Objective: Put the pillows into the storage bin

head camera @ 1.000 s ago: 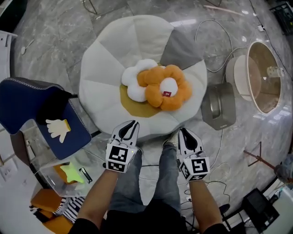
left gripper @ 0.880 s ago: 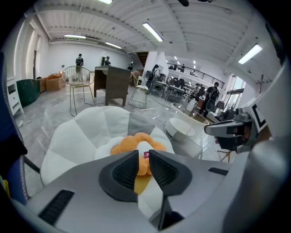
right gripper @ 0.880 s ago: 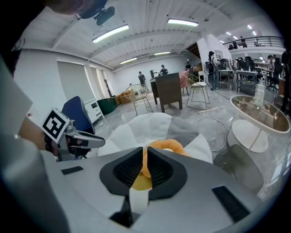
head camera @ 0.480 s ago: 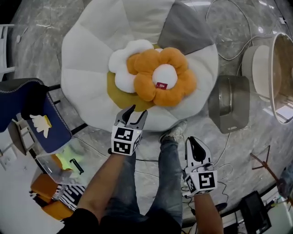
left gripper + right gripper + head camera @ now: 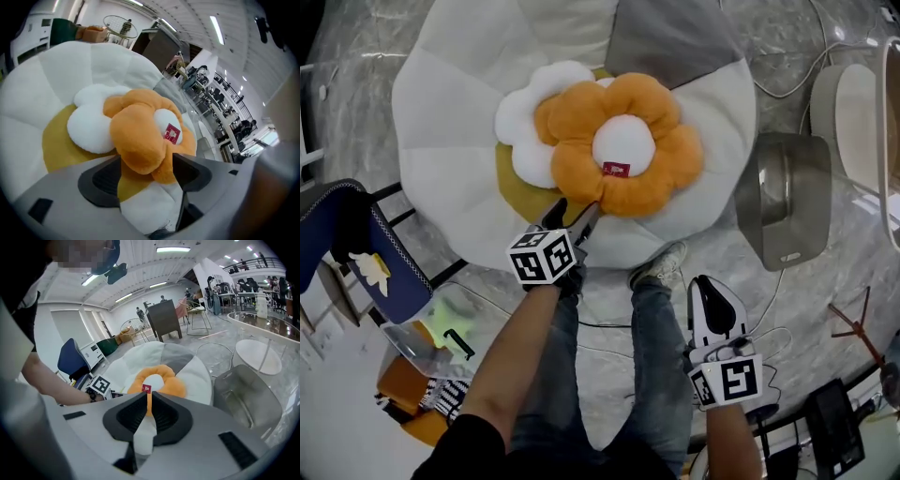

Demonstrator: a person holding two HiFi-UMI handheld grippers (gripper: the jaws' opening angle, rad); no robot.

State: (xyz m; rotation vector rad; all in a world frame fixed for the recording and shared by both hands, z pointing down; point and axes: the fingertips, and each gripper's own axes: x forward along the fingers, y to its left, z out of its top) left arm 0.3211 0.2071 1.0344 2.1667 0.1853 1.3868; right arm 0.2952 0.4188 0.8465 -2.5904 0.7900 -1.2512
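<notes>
The orange flower pillow (image 5: 614,155) lies straight ahead of the left gripper (image 5: 572,216), its nearest petal reaching in between the 2 jaws. Those jaws stand spread wide and have just been opening; the petal sits in the gap, and the pads do not squeeze it. A small red tag (image 5: 616,169) shows on the pillow's white centre, just beyond the jaw tips. Under the orange pillow, ahead and to the left of the jaws, lies a white flower pillow (image 5: 525,127), partly covered by it. Both rest on a large white cushion (image 5: 441,122) with a yellow middle, which spreads out beneath and beyond the left gripper's tips.

The right gripper (image 5: 711,286) hangs well back from the pillows, above the marble floor (image 5: 825,281), its 2 jaws pressed almost together with nothing between them. In its own view the orange pillow stands far ahead, in line with the narrow slit. A grey container (image 5: 787,202) stands ahead and to the right of these jaws. Behind and to the left of the left gripper lies a clear plastic box (image 5: 441,328), beside a blue chair (image 5: 356,239).
</notes>
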